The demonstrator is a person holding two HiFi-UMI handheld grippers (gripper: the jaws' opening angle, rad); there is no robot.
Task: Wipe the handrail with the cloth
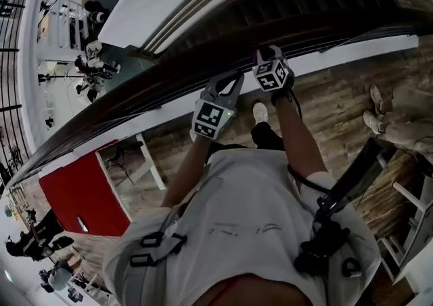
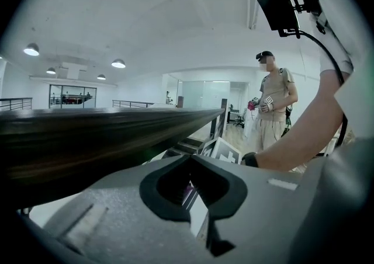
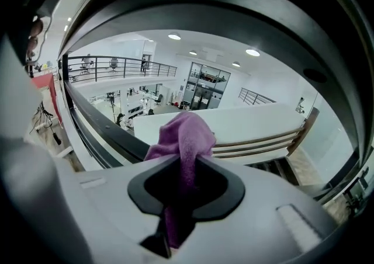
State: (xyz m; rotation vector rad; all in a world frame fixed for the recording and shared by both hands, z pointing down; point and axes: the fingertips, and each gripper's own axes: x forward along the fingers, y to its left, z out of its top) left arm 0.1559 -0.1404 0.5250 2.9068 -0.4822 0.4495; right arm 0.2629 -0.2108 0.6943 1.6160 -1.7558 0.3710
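Gripper on the right [image 3: 182, 169]: jaws closed on a purple cloth [image 3: 186, 134]. A fold of the fabric stands up above the jaw tips and a strip runs down through the jaw opening toward the bottom of the frame. In the head view this right gripper [image 1: 269, 54] sits just above centre frame, its tips at the dark wooden handrail [image 1: 169, 71]; whether the cloth touches the wood cannot be told from that view.

Left gripper [image 2: 190, 169]: jaws drawn together to a thin slit, nothing seen gripped. In the head view the left gripper [image 1: 229, 84] lies just beside the right one, lower and to its left, tips also at the rail edge.

Handrail: runs as a dark band from the lower left of the head view to the upper right. In the left gripper view it fills the left half of the frame, narrowing toward centre.

Surroundings: wood-plank floor [image 1: 338, 101] at right of the head view, a red panel [image 1: 84, 193] at lower left. A second person [image 2: 274, 105] stands right of centre in the left gripper view. The wearer's forearm [image 2: 292, 140] crosses the right side of that frame.
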